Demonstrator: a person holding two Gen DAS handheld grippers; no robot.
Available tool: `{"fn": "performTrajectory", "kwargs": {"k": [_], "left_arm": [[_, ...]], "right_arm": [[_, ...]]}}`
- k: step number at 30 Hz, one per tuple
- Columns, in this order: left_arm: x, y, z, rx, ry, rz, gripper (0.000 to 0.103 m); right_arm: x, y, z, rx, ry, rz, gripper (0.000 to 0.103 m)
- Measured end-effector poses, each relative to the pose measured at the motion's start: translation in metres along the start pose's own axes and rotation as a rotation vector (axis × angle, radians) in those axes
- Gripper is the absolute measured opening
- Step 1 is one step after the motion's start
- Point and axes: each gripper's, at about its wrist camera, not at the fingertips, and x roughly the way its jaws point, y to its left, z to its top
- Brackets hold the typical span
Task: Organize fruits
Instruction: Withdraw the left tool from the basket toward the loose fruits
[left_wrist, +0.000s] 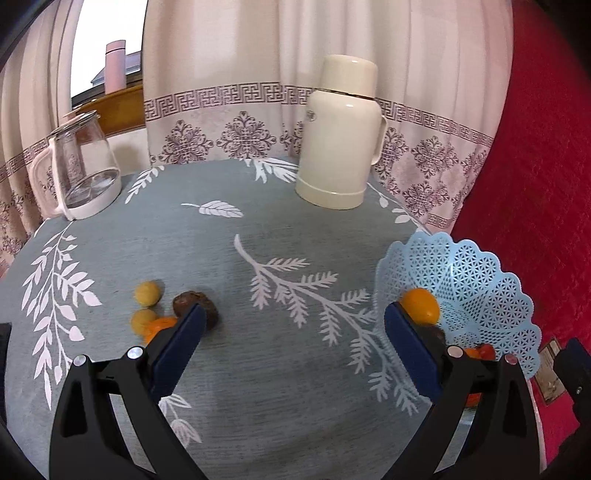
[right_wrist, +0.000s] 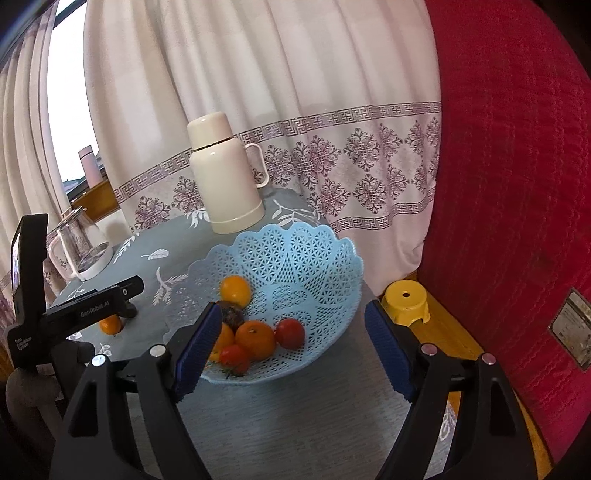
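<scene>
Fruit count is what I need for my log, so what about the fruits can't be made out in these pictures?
- Left wrist view: orange fruit on the table is half hidden behind the left gripper finger.
- Left wrist view: blue basket contents are mostly blocked by the other finger.
- Right wrist view: dark fruit is partly covered by the right gripper finger.

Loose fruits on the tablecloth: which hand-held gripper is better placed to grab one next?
Left. The left hand-held gripper is open right beside the loose fruits, while the right hand-held gripper faces the blue basket.
</scene>
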Motion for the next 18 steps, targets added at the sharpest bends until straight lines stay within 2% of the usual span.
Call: {"fn": "performTrajectory", "kwargs": {"k": [18], "left_arm": [[-0.008, 0.075, -0.01, -0.103, -0.002, 0.099, 0.099]], "right_arm": [[0.002, 0.019, -0.009, -0.039, 0.025, 0.049, 0.079]]}}
